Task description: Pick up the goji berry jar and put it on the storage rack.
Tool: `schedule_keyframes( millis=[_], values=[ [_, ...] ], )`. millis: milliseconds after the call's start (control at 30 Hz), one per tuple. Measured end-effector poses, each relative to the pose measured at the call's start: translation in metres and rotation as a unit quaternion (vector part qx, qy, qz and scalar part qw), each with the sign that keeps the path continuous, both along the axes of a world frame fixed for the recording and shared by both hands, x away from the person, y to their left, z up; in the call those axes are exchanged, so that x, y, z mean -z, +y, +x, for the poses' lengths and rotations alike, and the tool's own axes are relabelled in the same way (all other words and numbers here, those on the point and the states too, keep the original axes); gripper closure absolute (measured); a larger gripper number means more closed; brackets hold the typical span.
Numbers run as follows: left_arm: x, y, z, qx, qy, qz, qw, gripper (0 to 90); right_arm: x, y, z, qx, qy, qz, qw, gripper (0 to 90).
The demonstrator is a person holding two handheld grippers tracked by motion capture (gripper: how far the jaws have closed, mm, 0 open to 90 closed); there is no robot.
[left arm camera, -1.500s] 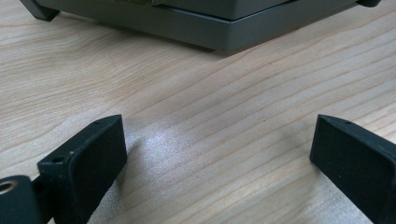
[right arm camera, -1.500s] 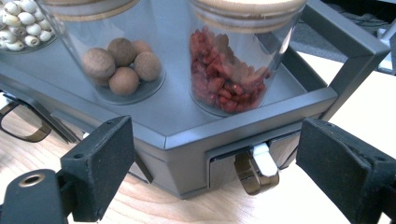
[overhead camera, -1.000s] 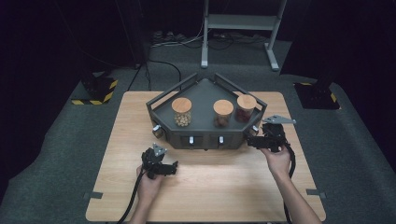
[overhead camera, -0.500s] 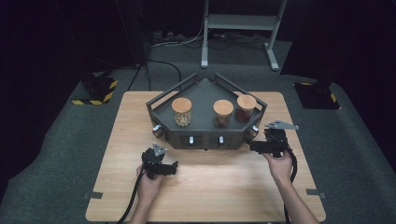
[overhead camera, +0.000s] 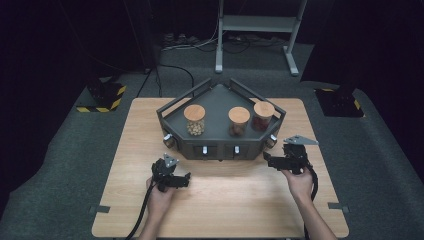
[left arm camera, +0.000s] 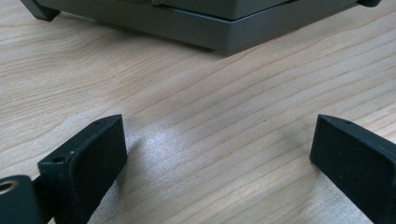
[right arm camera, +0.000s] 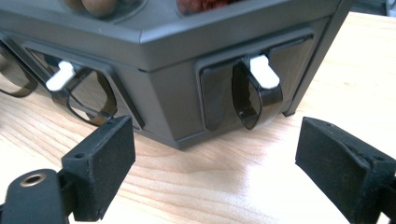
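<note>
Grey, stiff and probably heavy, the tray [overhead camera: 220, 102] sits mid-table, its small smooth corner lever [right arm camera: 258, 91] just ahead of the right gripper [right arm camera: 215, 156], jaws apart, empty; pinch its tab; left gripper [left arm camera: 217, 158] likewise parted, nearer its front

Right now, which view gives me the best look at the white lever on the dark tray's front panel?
The right gripper view: the white lever sits close and sharp above a smoky scoop, ahead of the open right hand-held gripper. The high view shows the levers as tiny specks; the left gripper view catches just the tray's base edge.
</note>
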State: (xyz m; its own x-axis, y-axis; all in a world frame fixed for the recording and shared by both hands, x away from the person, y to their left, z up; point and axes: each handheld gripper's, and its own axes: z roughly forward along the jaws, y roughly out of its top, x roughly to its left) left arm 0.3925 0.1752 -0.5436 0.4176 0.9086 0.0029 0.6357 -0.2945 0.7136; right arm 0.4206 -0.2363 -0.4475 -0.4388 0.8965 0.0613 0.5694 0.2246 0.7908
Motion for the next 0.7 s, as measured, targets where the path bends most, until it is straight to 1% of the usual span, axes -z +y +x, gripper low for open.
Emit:
schedule_keyframes(
  millis=[167, 200, 367, 533, 700],
  values=[
    [0.000, 0.000, 0.000, 0.000, 0.000, 0.000, 1.0000, 4.0, 0.006, 0.000, -0.001, 0.001, 0.004, -0.003, 1.0000, 11.8],
    [0.000, 0.000, 0.000, 0.000, 0.000, 0.000, 1.0000, 4.0, 0.009, 0.001, -0.001, 0.001, 0.005, -0.004, 1.0000, 11.9],
    [0.000, 0.000, 0.000, -0.001, -0.001, 0.000, 1.0000, 4.0, 0.014, 0.002, -0.002, 0.002, 0.008, -0.005, 1.0000, 11.9],
    [0.000, 0.000, 0.000, 0.000, 0.000, 0.001, 1.0000, 4.0, 0.023, 0.003, -0.004, 0.002, 0.016, -0.007, 0.9999, 11.9],
    [0.000, 0.000, 0.000, 0.000, -0.001, 0.000, 1.0000, 4.0, 0.029, 0.005, -0.005, 0.000, 0.021, -0.009, 0.9997, 11.8]
  ],
)
